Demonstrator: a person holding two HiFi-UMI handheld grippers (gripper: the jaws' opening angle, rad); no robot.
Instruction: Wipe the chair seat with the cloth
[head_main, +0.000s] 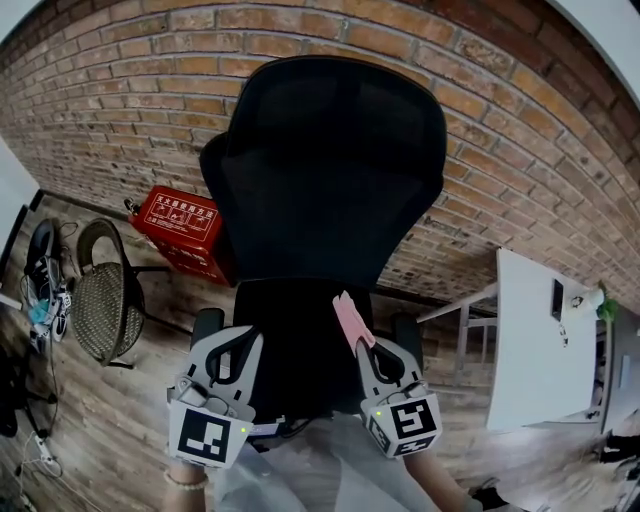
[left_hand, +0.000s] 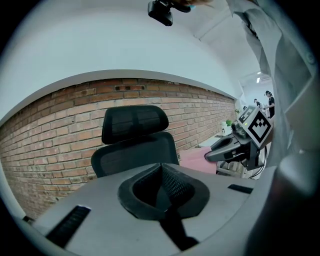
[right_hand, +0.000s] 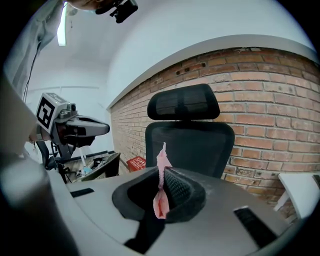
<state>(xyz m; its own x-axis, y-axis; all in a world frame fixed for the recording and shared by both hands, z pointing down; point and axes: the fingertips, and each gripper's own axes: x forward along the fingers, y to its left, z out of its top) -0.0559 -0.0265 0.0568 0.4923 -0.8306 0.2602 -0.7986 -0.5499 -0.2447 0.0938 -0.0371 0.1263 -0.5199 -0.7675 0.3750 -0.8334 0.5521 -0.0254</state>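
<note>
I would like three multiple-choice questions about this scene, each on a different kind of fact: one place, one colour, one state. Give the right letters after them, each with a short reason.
1. Where is the red box in the head view?
A. On the floor, left of the black chair, by the brick wall
B. On the chair seat
C. On top of the chair's back

2. What colour is the cloth?
A. Blue
B. Pink
C. Green

3. In what state is the left gripper?
A. Shut on the cloth
B. Wide open
C. Shut, with nothing in it

Answers:
1 A: the box lies at the foot of the wall beside the chair.
2 B: a pink strip sticks out of the right gripper, which is shut on it.
3 C: in the left gripper view its jaws meet and hold nothing.
</note>
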